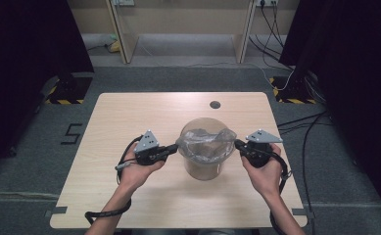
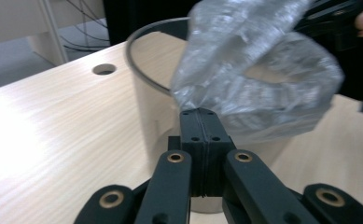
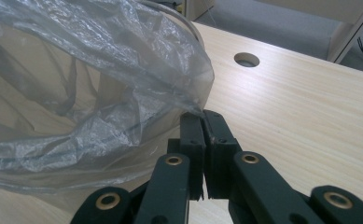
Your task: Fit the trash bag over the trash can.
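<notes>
- We have a thin clear plastic bag (image 1: 206,142) sitting in the mouth of a round see-through bin (image 1: 202,166), which stands upright near the middle of the table (image 1: 129,117), a little toward our near edge.
- The bag's mouth is spread open across the top of the bin; the far part of the bin's rim (image 2: 137,56) is bare in the left gripper view, so the film is not yet folded over the rim there.
- On the left side of the bag, our left gripper (image 1: 176,148) has its jaws pressed together on the bag's edge (image 2: 202,105); the film bunches right at the tips.
- On the right side, our right gripper (image 1: 237,144) is likewise pinched onto a corner of the film (image 3: 195,109), with the jaws nearly flat against each other.
- Our left hand (image 1: 136,171) and right hand (image 1: 264,171) hold the two tools level, on opposite sides of the bin, so the bag is stretched between them.
- Our judgement of progress: the bag is in the bin, opened, and gripped on both sides; lining the bin looks about half done.
- What we think is left: pull the edge outward and down over the rim all round, then let go on both sides.
- Farther out, a round cable hole (image 1: 215,104) sits in the far part of the table, well apart from the bin.
</notes>
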`<control>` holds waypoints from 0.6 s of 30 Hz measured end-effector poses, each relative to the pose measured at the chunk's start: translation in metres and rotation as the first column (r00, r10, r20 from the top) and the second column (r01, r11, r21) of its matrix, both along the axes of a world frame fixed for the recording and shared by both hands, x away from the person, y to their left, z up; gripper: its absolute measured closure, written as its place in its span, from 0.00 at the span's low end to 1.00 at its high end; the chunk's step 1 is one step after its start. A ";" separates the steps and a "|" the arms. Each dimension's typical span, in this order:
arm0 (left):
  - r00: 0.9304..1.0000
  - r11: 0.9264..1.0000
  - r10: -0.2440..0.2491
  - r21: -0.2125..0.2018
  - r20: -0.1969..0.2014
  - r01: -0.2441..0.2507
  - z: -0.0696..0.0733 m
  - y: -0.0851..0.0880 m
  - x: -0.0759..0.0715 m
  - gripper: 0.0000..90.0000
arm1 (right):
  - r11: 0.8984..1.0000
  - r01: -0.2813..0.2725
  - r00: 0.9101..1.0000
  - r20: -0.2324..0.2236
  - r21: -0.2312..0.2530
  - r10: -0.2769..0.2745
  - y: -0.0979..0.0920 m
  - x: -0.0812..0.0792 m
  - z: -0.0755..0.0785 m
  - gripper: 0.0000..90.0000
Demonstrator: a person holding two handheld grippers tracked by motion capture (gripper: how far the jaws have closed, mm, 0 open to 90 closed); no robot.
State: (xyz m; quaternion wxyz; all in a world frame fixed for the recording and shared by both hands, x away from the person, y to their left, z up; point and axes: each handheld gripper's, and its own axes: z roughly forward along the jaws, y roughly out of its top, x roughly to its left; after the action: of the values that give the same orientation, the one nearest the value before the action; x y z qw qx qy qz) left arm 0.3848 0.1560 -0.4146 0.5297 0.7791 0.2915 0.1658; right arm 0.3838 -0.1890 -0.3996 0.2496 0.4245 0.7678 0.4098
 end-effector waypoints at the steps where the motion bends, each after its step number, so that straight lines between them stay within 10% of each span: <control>1: 1.000 1.000 0.007 0.005 0.004 -0.007 0.000 0.000 0.002 1.00 | 1.000 0.000 1.000 -0.003 -0.001 0.000 0.000 0.000 -0.001 0.97; 11: 0.998 0.999 0.039 0.020 0.042 -0.040 0.002 0.003 0.008 1.00 | 1.000 -0.004 1.000 -0.015 -0.009 0.004 0.000 0.000 -0.004 0.95; 18: 0.999 0.999 0.027 -0.029 0.029 -0.026 0.020 0.015 -0.014 0.69 | 1.000 0.000 1.000 -0.007 -0.008 0.000 0.000 -0.001 0.000 0.95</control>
State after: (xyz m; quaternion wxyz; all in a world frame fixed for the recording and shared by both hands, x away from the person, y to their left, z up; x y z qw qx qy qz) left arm 0.3709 0.1708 -0.3949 0.5429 0.7650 0.2962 0.1800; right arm 0.3826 -0.1895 -0.3997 0.2486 0.4251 0.7702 0.4053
